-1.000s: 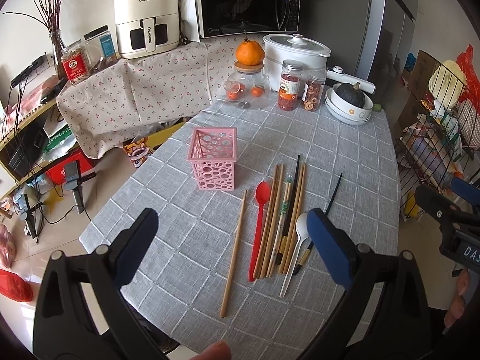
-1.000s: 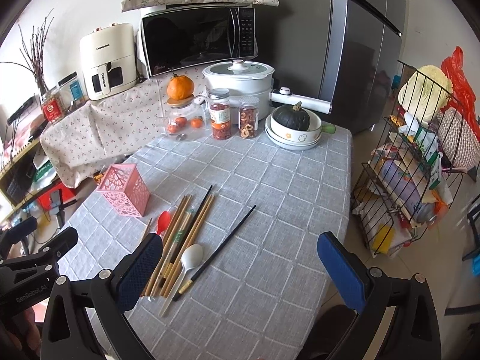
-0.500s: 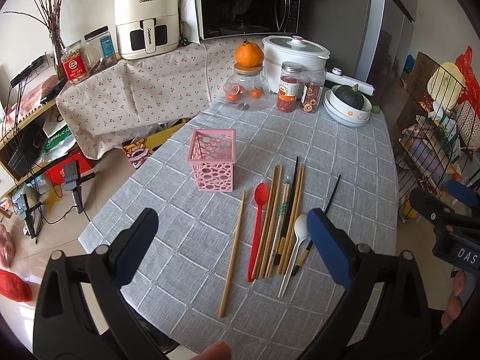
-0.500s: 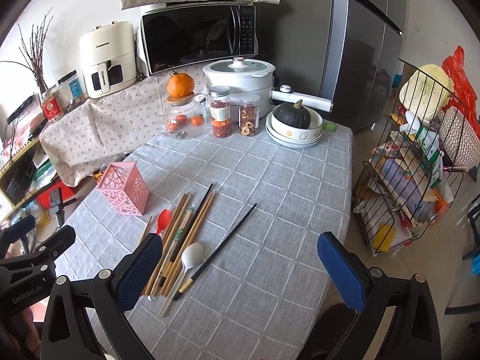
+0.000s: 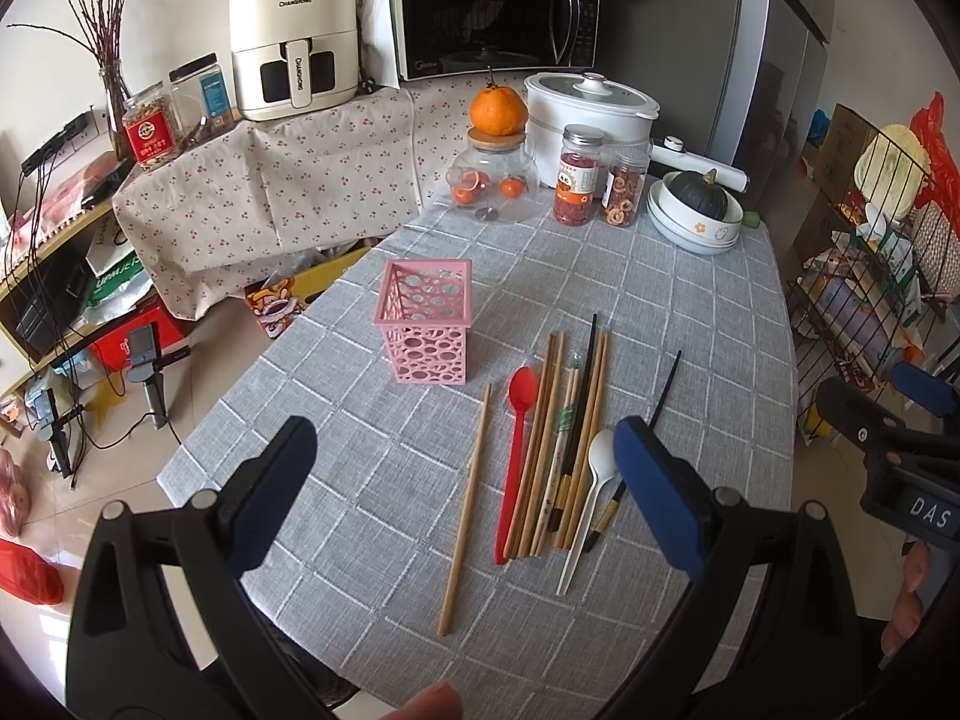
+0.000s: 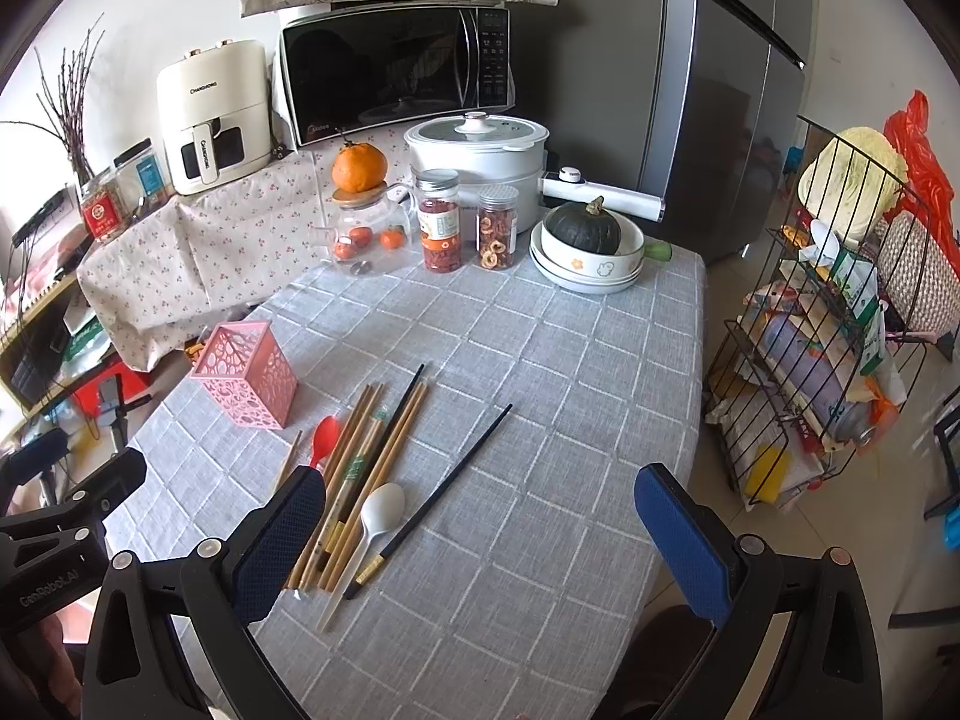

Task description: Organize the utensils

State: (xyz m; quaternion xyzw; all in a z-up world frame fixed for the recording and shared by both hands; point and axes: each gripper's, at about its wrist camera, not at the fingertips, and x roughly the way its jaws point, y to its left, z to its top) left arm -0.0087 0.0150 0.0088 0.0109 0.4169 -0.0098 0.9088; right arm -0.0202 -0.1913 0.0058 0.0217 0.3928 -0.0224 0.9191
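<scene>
Pink and pierced with round holes, the utensil holder [image 5: 427, 324] stands upright and empty on your grey checked surface [image 5: 690, 312]. Just beside it lie the utensils: a bundle of wooden chopsticks [image 5: 561, 438], a red spoon [image 5: 517, 450] and a white spoon [image 5: 591, 498], bowls toward the holder. One wooden chopstick [image 5: 467, 504] lies apart on the left and one black chopstick [image 6: 444, 489] apart on the right. Their long axes all run away from you, toward the jars. Both your left tongs [image 5: 462, 498] and right tongs [image 6: 480, 546] hang wide open above the near edge, holding nothing. Compared with a second ago, nothing on the cloth has moved; your view has only drifted slightly.
</scene>
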